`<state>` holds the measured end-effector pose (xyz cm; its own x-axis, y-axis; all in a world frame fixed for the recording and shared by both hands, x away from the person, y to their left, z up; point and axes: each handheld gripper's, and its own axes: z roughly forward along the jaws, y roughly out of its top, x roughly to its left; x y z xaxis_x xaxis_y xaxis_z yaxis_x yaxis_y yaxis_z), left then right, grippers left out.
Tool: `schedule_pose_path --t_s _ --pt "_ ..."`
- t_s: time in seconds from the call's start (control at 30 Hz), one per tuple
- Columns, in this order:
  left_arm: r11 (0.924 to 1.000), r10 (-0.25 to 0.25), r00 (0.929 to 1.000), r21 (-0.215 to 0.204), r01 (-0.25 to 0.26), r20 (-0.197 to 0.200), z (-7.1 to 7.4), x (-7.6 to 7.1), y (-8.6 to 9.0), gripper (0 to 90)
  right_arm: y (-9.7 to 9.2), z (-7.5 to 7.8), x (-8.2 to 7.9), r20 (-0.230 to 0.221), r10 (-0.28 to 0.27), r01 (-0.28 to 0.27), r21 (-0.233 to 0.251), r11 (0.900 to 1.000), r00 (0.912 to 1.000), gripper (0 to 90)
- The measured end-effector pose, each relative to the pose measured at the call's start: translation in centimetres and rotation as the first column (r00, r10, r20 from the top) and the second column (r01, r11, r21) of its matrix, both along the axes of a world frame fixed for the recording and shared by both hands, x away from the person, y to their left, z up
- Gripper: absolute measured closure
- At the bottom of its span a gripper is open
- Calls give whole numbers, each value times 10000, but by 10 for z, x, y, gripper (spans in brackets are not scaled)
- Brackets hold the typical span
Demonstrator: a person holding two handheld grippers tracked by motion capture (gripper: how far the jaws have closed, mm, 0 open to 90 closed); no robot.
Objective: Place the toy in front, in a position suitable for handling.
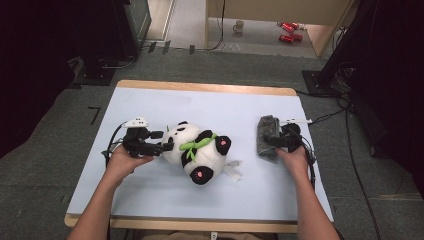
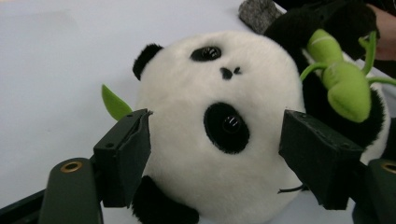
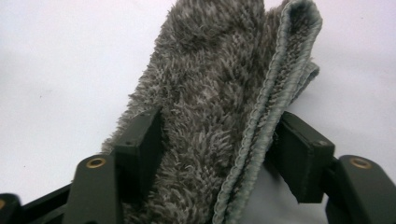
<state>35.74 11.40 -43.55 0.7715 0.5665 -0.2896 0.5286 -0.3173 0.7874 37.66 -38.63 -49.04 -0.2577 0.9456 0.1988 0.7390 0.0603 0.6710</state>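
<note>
One plush panda (image 1: 197, 150), one grey cloth (image 1: 267, 136) (folded), two grippers

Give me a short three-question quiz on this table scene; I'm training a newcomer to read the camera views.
1. True or false: the toy panda stands upright on its feet.
2. What lies between the jaws of the right tongs? A) a folded grey towel B) a mug C) a green leaf
3. Fill in: the left tongs have their jaws on either side of the panda's ____.

Key:
1. False: it lies on the table.
2. A.
3. Head; the jaws straddle it, and whether they press on it cannot be told.
</note>
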Motion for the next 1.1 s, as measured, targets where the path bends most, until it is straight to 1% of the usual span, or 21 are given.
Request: schedule_pose_path --t_s 0.1,0.13,0.23,0.37,0.4,0.43,0.53,0.63,0.67,0.7,0.73,0.77,0.8,0.83,0.87,0.9,0.93,1.0,1.03,1.07,1.1 --pt "10000 -29 10000 -72 29 -18 -3 1 -1 211 1 0 -1 -26 144 -143 29 9999 9999 443" --pt "10000 -25 9999 -26 25 102 -4 2 -1 189 2 1 -1 -70 202 -202 111 9997 9998 480" --pt "9999 -114 9999 -8 114 51 -5 2 -1 179 2 1 -1 -77 233 -232 139 9996 9997 500" --pt "9996 -260 9995 -92 258 -189 -7 4 -1 179 2 1 -2 -161 220 -216 270 9994 9996 536" --pt "9995 -307 9990 -117 303 -317 -8 4 -1 179 2 1 -2 -161 220 -216 270 9994 9996 536" --pt "9990 -419 9981 -163 412 -449 -10 5 -1 165 2 2 -2 -215 217 -209 359 9991 9995 579" --pt "9992 -326 9984 -239 315 -472 -13 6 -3 171 3 2 -1 -359 200 -184 453 9988 9992 636" --pt "9993 -290 9986 -266 278 -452 -13 6 -5 215 4 3 -1 -417 175 -156 450 9989 9990 675" --pt "9994 -241 9988 -246 231 -419 -13 6 -6 252 4 4 -1 -405 200 -184 399 9990 9990 701" --pt "9998 -156 9994 -132 152 -308 -13 5 -7 316 4 5 -1 -443 198 -184 339 9993 9988 725" --pt "10000 17 9997 60 -15 -252 -11 4 -9 345 4 6 -1 -465 192 -177 330 9993 9987 731" --pt "10000 17 9997 60 -15 -252 -11 4 -9 375 4 6 -1 -465 192 -177 330 9993 9987 731" --pt "9994 173 9998 286 -169 -123 -9 2 -13 424 4 8 -1 -572 158 -134 412 9991 9982 748" --pt "9994 173 9998 286 -169 -123 -9 2 -13 450 4 8 -1 -572 158 -134 412 9991 9982 748" --pt "9992 277 9995 299 -272 -138 -9 2 -14 450 3 8 -1 -639 126 -96 465 9989 9979 753" --pt "9988 339 9993 352 -333 -159 -8 2 -15 485 2 10 -1 -723 66 -25 565 9984 9974 759" --pt "9989 337 9993 336 -331 -181 -8 3 -15 507 1 14 1 -1223 -134 235 816 9964 9924 761" --pt "9993 347 9992 131 -344 -210 -9 2 -13 494 0 19 3 -1421 -166 299 922 9953 9897 768" --pt "9993 347 9992 131 -344 -210 -9 2 -13 478 0 19 3 -1421 -166 299 922 9953 9897 768" --pt "9993 368 9990 -69 -370 -269 -11 2 -11 478 1 21 3 -1394 -82 210 907 9957 9902 769" --pt "9989 376 9989 -255 -382 -262 -13 2 -8 445 4 25 3 -1225 35 70 851 9963 9925 770"
